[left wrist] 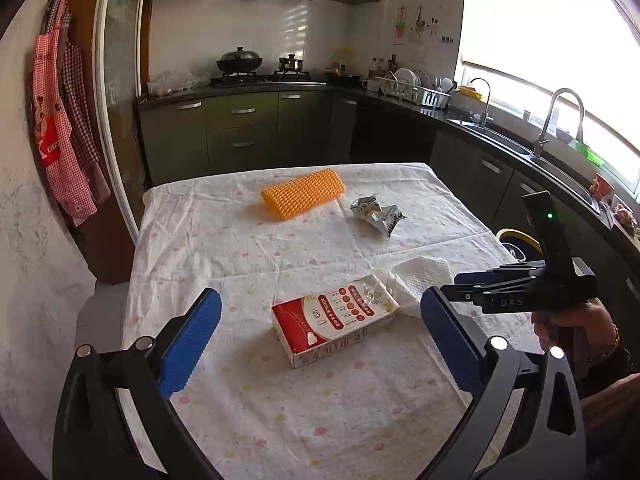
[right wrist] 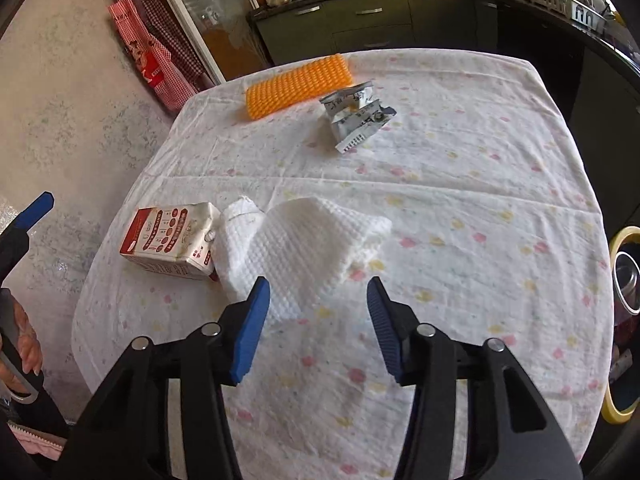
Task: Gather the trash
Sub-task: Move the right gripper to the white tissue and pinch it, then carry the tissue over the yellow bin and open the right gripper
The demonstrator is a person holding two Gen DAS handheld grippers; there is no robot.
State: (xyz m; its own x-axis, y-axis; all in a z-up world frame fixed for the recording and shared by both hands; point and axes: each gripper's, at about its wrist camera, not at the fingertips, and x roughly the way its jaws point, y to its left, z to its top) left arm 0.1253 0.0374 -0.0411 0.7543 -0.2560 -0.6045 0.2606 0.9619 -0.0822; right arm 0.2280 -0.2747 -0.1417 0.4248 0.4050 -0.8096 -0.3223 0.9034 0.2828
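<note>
A red and white carton (left wrist: pixel 334 320) lies flat on the flowered tablecloth (left wrist: pixel 280 400), straight ahead of my left gripper (left wrist: pixel 320 322), which hangs above it, open and holding nothing. A crumpled white paper towel (right wrist: pixel 308 240) lies right beside the carton (right wrist: pixel 172 240). My right gripper (right wrist: pixel 318 306) is open over the towel's near edge, nothing pressed between its pads. Further back lies a crumpled silver wrapper (right wrist: pixel 356 116), seen from the left wrist as the wrapper (left wrist: pixel 376 214). A hand holds the right gripper (left wrist: pixel 472 286) at the table's right side.
An orange ridged roll (left wrist: pixel 303 194) lies at the table's far end. A bin with a yellow rim (right wrist: pixel 624 320) stands by the table's right edge. Kitchen cabinets, a stove and a sink counter (left wrist: pixel 520 148) run behind and to the right. Aprons (left wrist: pixel 60 140) hang on the left wall.
</note>
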